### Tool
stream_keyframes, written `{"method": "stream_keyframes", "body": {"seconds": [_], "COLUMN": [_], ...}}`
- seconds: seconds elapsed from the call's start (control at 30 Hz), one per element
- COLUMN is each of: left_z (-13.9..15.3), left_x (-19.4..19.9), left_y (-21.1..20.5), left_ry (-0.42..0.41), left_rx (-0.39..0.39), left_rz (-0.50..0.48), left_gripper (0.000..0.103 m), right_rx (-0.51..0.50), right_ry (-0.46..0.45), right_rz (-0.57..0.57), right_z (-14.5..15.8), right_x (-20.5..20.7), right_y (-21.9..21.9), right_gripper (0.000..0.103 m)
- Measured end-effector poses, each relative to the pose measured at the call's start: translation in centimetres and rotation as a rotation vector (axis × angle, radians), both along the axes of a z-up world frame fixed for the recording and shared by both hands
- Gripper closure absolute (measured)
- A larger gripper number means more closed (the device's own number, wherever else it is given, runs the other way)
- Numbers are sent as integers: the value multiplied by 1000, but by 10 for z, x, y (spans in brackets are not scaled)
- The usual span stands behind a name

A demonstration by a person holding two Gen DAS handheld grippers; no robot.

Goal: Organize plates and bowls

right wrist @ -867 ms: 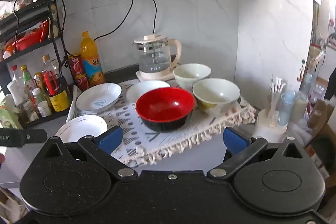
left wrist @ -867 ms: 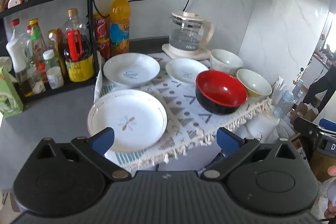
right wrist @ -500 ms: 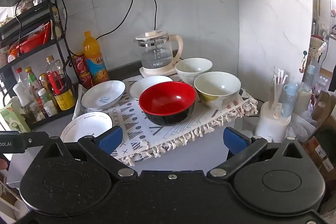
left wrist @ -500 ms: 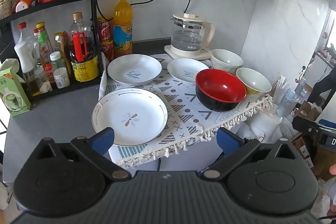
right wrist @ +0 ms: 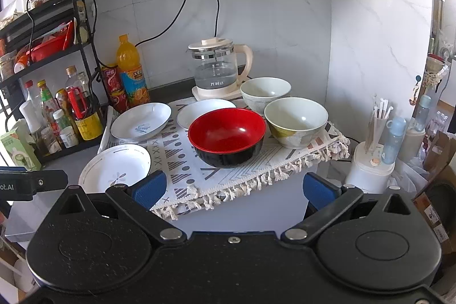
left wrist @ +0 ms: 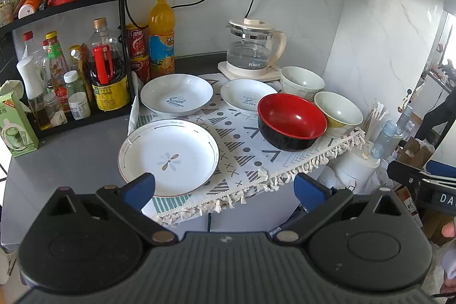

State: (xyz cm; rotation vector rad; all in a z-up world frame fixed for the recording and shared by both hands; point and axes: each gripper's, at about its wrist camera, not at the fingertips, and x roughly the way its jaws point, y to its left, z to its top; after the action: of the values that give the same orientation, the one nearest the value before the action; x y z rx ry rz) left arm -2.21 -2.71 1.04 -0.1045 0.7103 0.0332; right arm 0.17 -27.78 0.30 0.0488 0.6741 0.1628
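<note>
Three white plates lie on a patterned cloth [left wrist: 245, 150]: a large flower plate [left wrist: 168, 155] nearest, a "Sweet" plate [left wrist: 176, 97] behind it, a smaller plate [left wrist: 246, 96] to its right. A red-and-black bowl [left wrist: 290, 121], a yellow-patterned bowl [left wrist: 337, 114] and a pale bowl [left wrist: 302, 81] stand at the right. My left gripper [left wrist: 225, 188] is open, held back from the counter's front edge with nothing between its blue pads. My right gripper [right wrist: 233, 188] is open too, in front of the red bowl [right wrist: 226, 136], with nothing between its pads.
A glass kettle [left wrist: 252, 47] stands at the back. A black rack [left wrist: 71, 7] of bottles and an orange drink bottle [left wrist: 161, 33] fill the left. A green carton [left wrist: 15, 127] sits on the grey counter. A white canister with straws [right wrist: 370, 161] stands right of the cloth.
Both grippers have pulled back from the counter, so the dishes look smaller and farther away. No dish has moved. Both jaws stay wide.
</note>
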Motion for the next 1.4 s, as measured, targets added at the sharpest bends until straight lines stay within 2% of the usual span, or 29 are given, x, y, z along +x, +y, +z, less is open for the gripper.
{"method": "stream_keyframes", "body": {"seconds": [1.4], "left_z": [5], "left_x": [8], "left_y": [-19], "left_ry": [-7], "left_rx": [-14], "left_rz": [32], "left_gripper": [1], "right_rx": [0], "right_ry": [7], "right_rz": [43], "right_z": [-2], "right_x": [7], "right_y": [-17], "right_gripper": [0]}}
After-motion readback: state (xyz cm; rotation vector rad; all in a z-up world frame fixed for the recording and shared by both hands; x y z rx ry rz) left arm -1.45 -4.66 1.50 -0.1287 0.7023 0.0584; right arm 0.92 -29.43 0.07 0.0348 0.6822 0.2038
